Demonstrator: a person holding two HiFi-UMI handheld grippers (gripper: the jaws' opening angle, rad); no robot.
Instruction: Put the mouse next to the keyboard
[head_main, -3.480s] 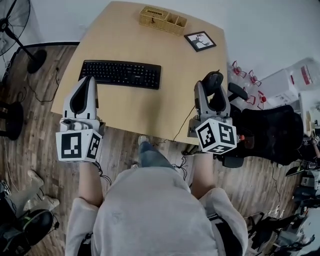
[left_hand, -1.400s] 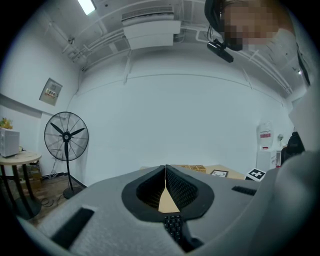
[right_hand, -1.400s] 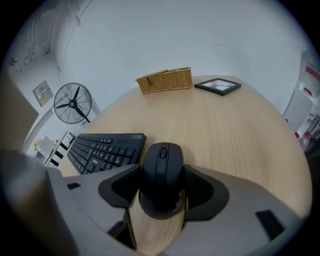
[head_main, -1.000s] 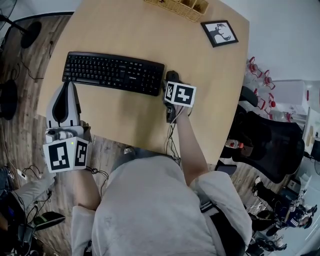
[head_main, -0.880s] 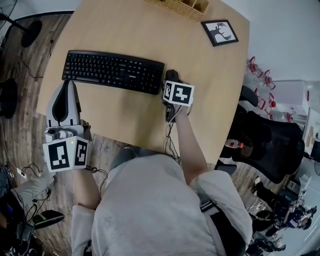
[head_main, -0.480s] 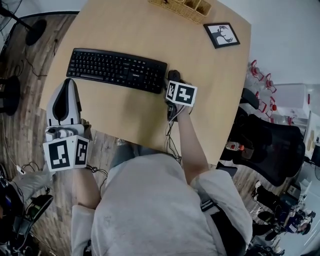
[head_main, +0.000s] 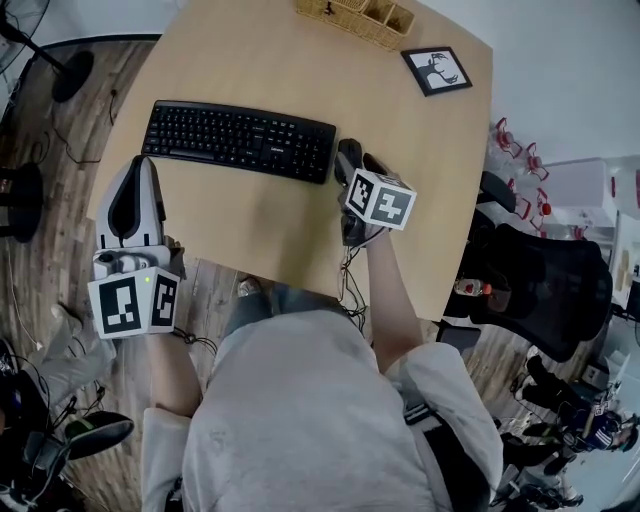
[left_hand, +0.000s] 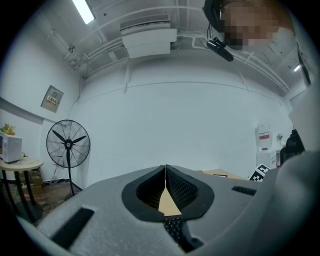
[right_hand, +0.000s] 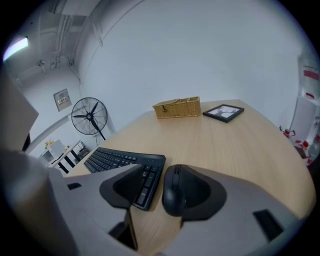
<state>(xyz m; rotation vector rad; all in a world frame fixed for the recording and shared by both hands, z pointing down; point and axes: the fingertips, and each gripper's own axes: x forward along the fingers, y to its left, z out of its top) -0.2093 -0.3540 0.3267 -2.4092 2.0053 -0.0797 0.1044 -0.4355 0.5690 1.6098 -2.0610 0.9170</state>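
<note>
The black mouse (head_main: 346, 156) (right_hand: 174, 194) lies on the wooden table (head_main: 270, 220), close beside the right end of the black keyboard (head_main: 238, 139) (right_hand: 125, 164). My right gripper (head_main: 352, 172) (right_hand: 165, 168) is open around the mouse, which rests against the right jaw with a wide gap to the left jaw. My left gripper (head_main: 140, 168) (left_hand: 165, 175) is shut and holds nothing; it hovers at the table's front left edge, just short of the keyboard (left_hand: 172, 228).
A wicker basket (head_main: 355, 18) (right_hand: 177, 107) and a framed picture (head_main: 437, 70) (right_hand: 223, 112) stand at the table's far side. The mouse cable (head_main: 350, 270) hangs over the front edge. A black office chair (head_main: 545, 285) stands to the right, a floor fan (right_hand: 89, 116) to the left.
The right gripper carried the mouse from the table's right edge to the keyboard's right end. In the last half second it has drawn back slightly; the mouse stays put. The left gripper barely moved.
</note>
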